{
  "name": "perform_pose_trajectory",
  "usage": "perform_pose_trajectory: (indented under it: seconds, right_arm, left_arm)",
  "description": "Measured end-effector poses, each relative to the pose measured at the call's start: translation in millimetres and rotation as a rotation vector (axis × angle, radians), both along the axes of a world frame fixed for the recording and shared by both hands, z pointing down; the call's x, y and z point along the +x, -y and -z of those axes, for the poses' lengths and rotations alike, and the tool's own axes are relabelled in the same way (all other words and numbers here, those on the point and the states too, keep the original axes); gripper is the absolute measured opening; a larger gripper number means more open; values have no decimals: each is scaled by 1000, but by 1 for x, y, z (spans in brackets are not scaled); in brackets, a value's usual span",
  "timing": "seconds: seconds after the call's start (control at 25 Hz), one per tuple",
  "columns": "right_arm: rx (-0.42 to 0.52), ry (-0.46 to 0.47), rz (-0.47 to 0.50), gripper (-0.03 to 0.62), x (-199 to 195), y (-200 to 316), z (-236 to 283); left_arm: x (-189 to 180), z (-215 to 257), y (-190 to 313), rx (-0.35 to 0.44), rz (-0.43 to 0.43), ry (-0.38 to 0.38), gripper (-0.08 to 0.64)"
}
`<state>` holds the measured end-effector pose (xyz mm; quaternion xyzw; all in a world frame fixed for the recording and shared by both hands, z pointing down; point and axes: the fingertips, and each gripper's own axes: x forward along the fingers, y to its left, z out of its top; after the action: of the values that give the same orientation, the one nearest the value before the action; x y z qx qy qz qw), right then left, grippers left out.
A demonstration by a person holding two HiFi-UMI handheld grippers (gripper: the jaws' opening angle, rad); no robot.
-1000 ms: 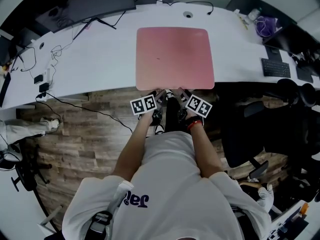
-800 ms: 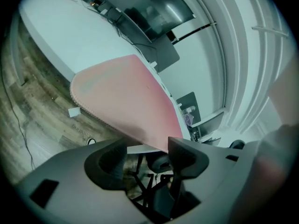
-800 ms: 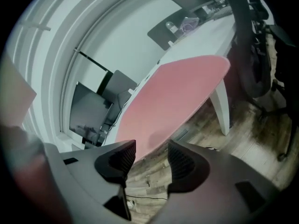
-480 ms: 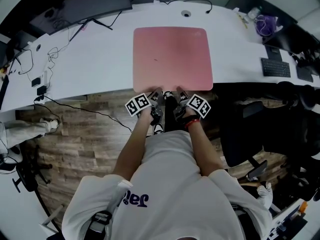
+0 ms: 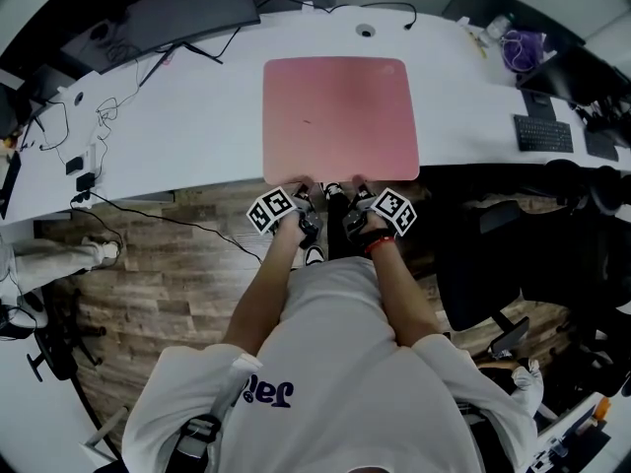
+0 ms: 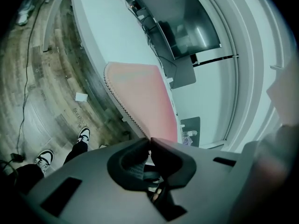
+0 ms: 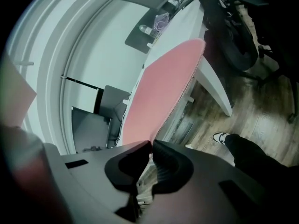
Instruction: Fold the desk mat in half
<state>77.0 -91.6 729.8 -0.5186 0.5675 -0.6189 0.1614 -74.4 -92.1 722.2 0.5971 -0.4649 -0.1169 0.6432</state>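
The pink desk mat (image 5: 340,116) lies flat on the white desk (image 5: 197,126), its near edge at the desk's front rim. My left gripper (image 5: 308,193) and right gripper (image 5: 355,191) sit side by side at the middle of that near edge. Both pairs of jaws have just been closing. In the left gripper view the desk mat (image 6: 140,94) runs into the tips of the left gripper (image 6: 150,139), which pinch its stitched edge. In the right gripper view the desk mat (image 7: 161,90) ends the same way between the tips of the right gripper (image 7: 152,143).
A dark monitor (image 5: 187,8) and loose cables (image 5: 94,116) are at the desk's back left. A black keyboard (image 5: 543,134) and a purple bundle (image 5: 523,49) lie on the right. A black office chair (image 5: 513,254) stands to my right on the wooden floor (image 5: 168,284).
Both grippers have rolled a little where they stand at the mat's near edge, and their jaws have closed onto it. The mat lies flat as before.
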Motion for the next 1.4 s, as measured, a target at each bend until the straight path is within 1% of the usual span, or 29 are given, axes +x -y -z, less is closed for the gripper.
perform_pose_trajectory:
  seconds: [0.36, 0.6, 0.8, 0.88, 1.04, 1.4]
  right_arm:
    - [-21, -7, -13, 32, 1, 1, 4]
    - [-2, -10, -3, 31, 1, 8, 12]
    - [-12, -15, 0, 31, 3, 11, 10]
    - [-3, -8, 0, 31, 2, 14, 13]
    - [40, -11, 11, 31, 1, 32, 25]
    - [65, -11, 7, 32, -1, 61, 35]
  left_arm:
    - [3, 12, 4, 13, -25, 21, 34]
    - [4, 17, 11, 25, -34, 29, 34]
    - [5, 14, 13, 14, -34, 35, 34]
    - [5, 14, 14, 14, -33, 32, 34]
    - [5, 22, 27, 46, -29, 38, 34]
    - [6, 35, 59, 69, 8, 13, 35]
